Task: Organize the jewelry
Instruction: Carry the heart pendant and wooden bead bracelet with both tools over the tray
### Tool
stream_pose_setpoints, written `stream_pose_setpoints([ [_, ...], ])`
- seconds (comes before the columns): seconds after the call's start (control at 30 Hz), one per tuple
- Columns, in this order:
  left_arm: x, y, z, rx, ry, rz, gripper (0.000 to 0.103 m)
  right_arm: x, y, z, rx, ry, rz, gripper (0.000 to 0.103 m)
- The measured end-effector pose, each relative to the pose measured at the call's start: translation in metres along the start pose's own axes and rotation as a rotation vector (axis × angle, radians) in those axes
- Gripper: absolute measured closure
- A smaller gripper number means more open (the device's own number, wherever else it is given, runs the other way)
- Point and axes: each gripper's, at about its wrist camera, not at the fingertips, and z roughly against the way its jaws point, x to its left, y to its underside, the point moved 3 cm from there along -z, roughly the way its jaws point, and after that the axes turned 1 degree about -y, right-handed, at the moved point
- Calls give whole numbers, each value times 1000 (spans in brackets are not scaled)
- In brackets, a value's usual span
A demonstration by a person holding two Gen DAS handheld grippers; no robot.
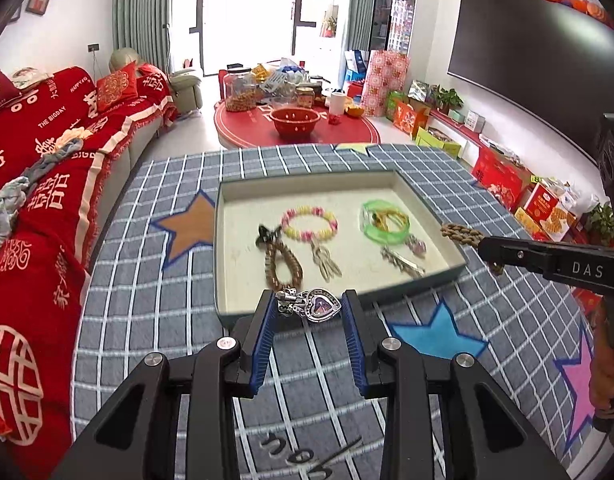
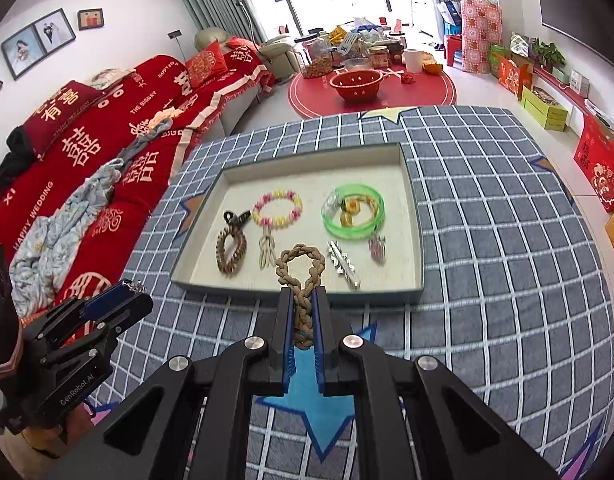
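On the checked cloth (image 2: pixel 487 208) we list one shallow tray (image 2: pixel 411 216) holding: pink-and-yellow bead bracelet (image 2: pixel 278 208), green bangle (image 2: pixel 353 212), brown bead loop (image 2: pixel 230 252), silver clip (image 2: pixel 344 266). Above the tray's near edge, our right gripper (image 2: pixel 303 312) is pressed together on a braided cord bracelet (image 2: pixel 301 268), its loop reaching out past the fingertips. Our left gripper (image 1: pixel 308 308), part spread, pinches a silver heart charm piece (image 1: pixel 309 305) at its tips, just short of the tray's near rim
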Motion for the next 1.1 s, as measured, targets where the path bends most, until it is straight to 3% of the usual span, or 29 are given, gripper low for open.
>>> stream_pose_setpoints([
  [0.27,1,-44,-25,-29,-25,-29,57,-10,-40,-21,-9,19,-26,93],
  [0.57,5,-69,-77,14,-36,11,57,-25,-72,-54,-9,39,-55,93],
  [1.1,-1,-61,-149,96,-91,2,57,-34,-73,-116,36,100,-9,93],
])
